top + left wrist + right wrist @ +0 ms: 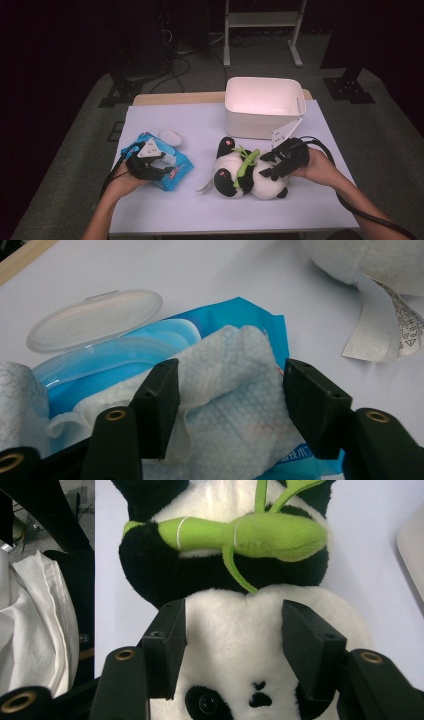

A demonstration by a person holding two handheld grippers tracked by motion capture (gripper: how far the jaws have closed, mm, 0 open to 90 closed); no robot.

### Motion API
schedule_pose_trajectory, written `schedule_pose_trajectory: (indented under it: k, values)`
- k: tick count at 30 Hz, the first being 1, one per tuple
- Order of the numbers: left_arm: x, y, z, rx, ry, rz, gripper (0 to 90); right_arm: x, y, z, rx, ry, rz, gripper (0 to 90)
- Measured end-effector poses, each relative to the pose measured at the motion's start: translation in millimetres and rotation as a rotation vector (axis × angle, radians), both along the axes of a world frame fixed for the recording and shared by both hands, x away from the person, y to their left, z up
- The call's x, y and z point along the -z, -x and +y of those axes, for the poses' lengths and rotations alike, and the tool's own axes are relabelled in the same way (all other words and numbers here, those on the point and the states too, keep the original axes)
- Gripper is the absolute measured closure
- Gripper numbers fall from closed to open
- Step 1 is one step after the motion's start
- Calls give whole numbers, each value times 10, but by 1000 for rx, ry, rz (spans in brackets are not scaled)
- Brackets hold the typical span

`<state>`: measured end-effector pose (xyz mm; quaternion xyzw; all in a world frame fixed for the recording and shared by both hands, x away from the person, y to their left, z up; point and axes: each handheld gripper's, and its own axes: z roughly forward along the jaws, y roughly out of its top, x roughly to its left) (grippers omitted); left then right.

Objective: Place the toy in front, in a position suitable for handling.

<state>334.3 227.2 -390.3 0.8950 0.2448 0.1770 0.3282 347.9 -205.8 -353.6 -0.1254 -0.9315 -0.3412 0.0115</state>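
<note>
A blue wet-wipe pack [176, 172] lies at the table's left with its clear lid [95, 320] flipped open. A white wipe [235, 385] sticks up out of it, between the jaws of my left gripper [232, 405]. The wipe reaches both pads, but I see no firm pinch. A plush panda [245, 175] holding a green bamboo stalk [240, 535] lies on its back at mid-table. My right gripper [232, 645] has its pads pressed into the sides of the panda's white head [235, 630]. In the high view the left gripper [160, 162] hangs over the pack, and the right gripper [267, 165] meets the panda from the right.
A white plastic bin [262, 107] stands at the back of the pale table [200, 120], just behind the panda. The panda's sewn-in label [385, 320] trails toward the pack. White cloth [35, 620] hangs beyond the table's edge.
</note>
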Motion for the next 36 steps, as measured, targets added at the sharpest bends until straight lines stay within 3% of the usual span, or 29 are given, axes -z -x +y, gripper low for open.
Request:
schedule_pose_trajectory:
  k: [9,15,27,31,36]
  values:
    - [-24,-15,-2,17,-1,7,549,5,-8,-5,0,-4,4,433]
    - [-21,-26,-7,37,6,38,662,6,-15,-3,0,-3,6,429]
    - [-63,-21,-55,42,-29,52,812,13,-15,-7,0,-7,6,422]
    - [-92,-3,-97,51,-73,37,879,20,-17,-18,1,-15,8,421]
    - [-117,3,-100,50,-73,41,887,19,-13,-14,2,-11,6,419]
